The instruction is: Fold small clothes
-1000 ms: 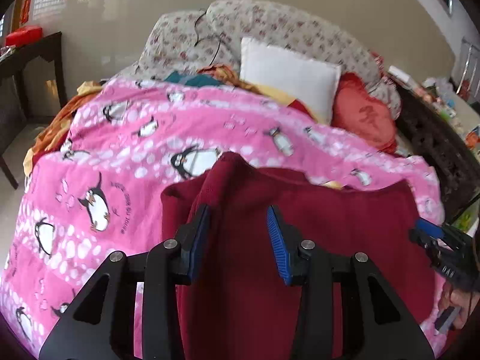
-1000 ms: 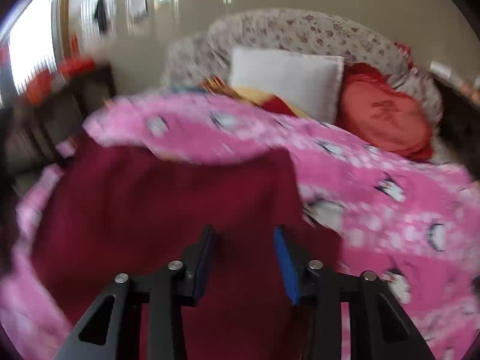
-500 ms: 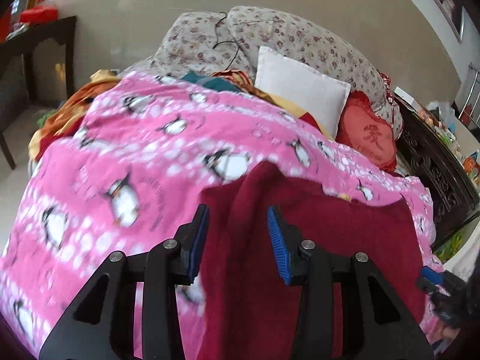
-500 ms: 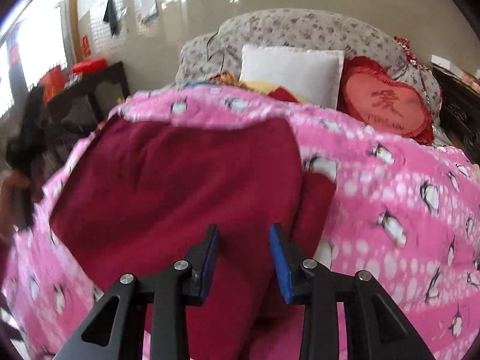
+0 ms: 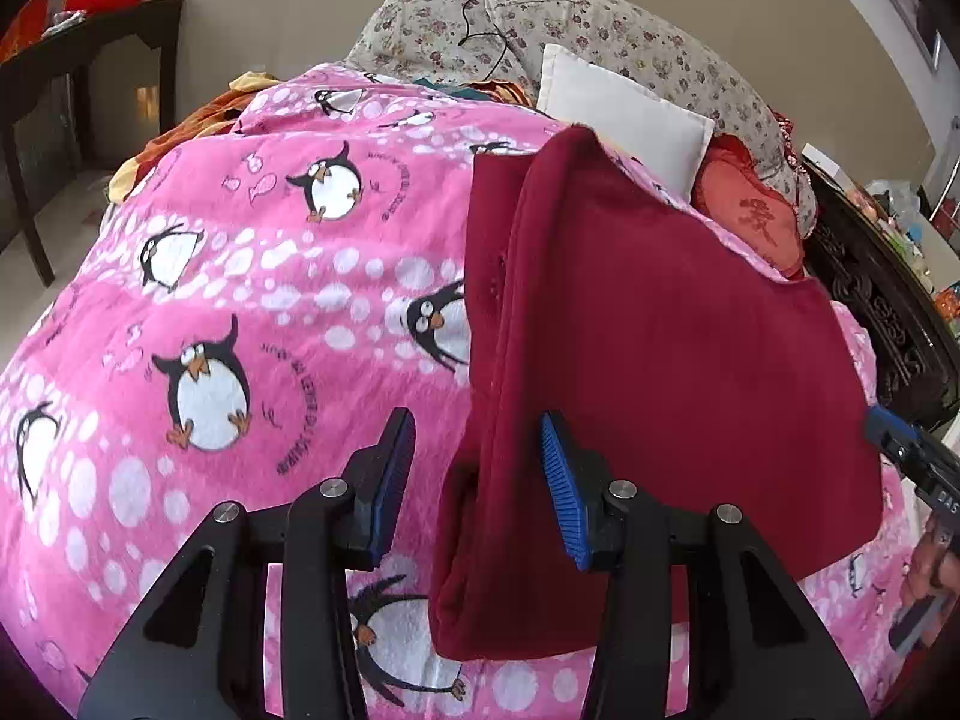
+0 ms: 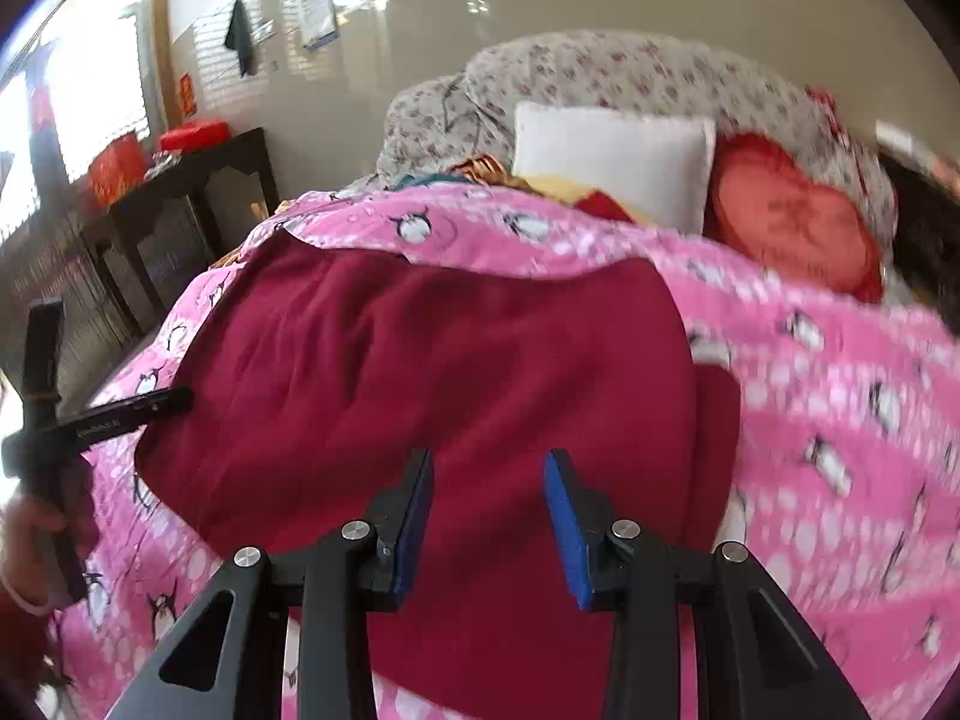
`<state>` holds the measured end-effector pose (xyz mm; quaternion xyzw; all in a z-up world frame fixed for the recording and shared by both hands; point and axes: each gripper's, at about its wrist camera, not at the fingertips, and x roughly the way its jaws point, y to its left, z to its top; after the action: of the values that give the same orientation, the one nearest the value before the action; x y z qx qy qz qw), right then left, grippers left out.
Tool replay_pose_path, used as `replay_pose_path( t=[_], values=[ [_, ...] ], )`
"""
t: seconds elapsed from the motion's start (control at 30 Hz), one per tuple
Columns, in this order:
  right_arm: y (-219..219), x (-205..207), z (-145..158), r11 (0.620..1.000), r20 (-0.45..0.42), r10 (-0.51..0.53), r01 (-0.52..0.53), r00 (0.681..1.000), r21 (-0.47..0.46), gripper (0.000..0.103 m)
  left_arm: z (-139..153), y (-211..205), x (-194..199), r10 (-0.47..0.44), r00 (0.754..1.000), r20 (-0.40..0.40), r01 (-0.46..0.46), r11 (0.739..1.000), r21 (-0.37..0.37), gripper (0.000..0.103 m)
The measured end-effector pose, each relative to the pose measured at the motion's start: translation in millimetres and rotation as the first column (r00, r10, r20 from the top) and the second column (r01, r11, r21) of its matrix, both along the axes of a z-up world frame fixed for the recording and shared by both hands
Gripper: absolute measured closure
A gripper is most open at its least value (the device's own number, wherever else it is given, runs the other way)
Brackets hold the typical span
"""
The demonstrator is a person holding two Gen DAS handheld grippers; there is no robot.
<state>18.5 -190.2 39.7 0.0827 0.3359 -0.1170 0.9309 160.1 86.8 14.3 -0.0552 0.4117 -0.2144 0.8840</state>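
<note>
Left wrist view: left gripper [image 5: 477, 483] jaws spread, nothing between them, hovering over the left edge of the garment [image 5: 660, 360]. It has slid left since 0.5 s ago; more blanket [image 5: 240, 300] fills the view now. Garment lies on the blanket, left side folded over into a doubled edge, same lay as before. Right gripper [image 6: 487, 519] also spread and empty, over the garment's near part, slightly closer than before. Behind: white pillow [image 6: 612, 162], red heart cushion [image 6: 792, 222], dark side table [image 5: 78, 60].
</note>
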Motion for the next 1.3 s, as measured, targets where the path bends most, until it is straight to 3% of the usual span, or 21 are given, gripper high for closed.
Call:
replay_pose_path(
  t=[0.17,0.23,0.3,0.37,0.5,0.73,0.9,1.13,1.3],
  values=[
    [-13.7,-29.5,-15.9,0.999,-0.016,-0.053,0.053,0.998,-0.003,0.066,-3.7,-2.3,-5.6,0.024,0.998,0.061,-0.027,0.999,0.036,0.045],
    [-23.6,-28.7,-29.9,0.998,-0.033,-0.033,0.035,0.999,0.046,0.066,-9.1,0.5,-1.8,0.037,0.998,0.048,-0.038,0.999,0.016,0.043],
    [-20.6,-23.4,-34.5,0.999,-0.06,-0.024,0.026,0.998,0.023,0.066,-14.8,3.5,1.1,0.049,0.998,0.035,-0.049,0.999,-0.013,0.04],
    [-7.7,-19.6,-24.5,0.999,-0.087,-0.027,0.024,0.996,-0.038,0.066,-16.8,3.9,0.3,0.054,0.998,0.041,-0.053,0.998,-0.023,0.038],
    [18.0,-7.9,7.4,0.999,-0.011,0.039,-0.039,0.999,-0.036,0.065,-16.8,2.0,-1.5,0.051,0.997,0.062,-0.05,0.999,-0.013,0.037],
    [75.3,84.6,25.2,0.984,0.021,0.179,-0.178,0.984,-0.033,0.065,-17.9,3.8,1.5,0.043,0.998,0.049,-0.04,0.998,-0.046,0.034],
    [110.8,155.6,27.0,0.974,0.039,0.224,-0.222,0.974,-0.05,0.065,-20.0,3.1,0.3,0.02,0.998,0.064,-0.017,0.998,-0.054,0.029],
    [130.3,245.0,2.7,0.978,-0.025,0.202,-0.203,0.979,-0.038,0.065,-21.3,6.6,0.8,0.009,0.998,0.06,-0.003,0.996,-0.09,0.026],
    [125.2,264.4,-3.9,0.981,-0.041,0.191,-0.192,0.981,-0.017,0.065,-22.3,8.9,1.3,0.002,0.998,0.057,0.005,0.994,-0.109,0.025]
  ],
)
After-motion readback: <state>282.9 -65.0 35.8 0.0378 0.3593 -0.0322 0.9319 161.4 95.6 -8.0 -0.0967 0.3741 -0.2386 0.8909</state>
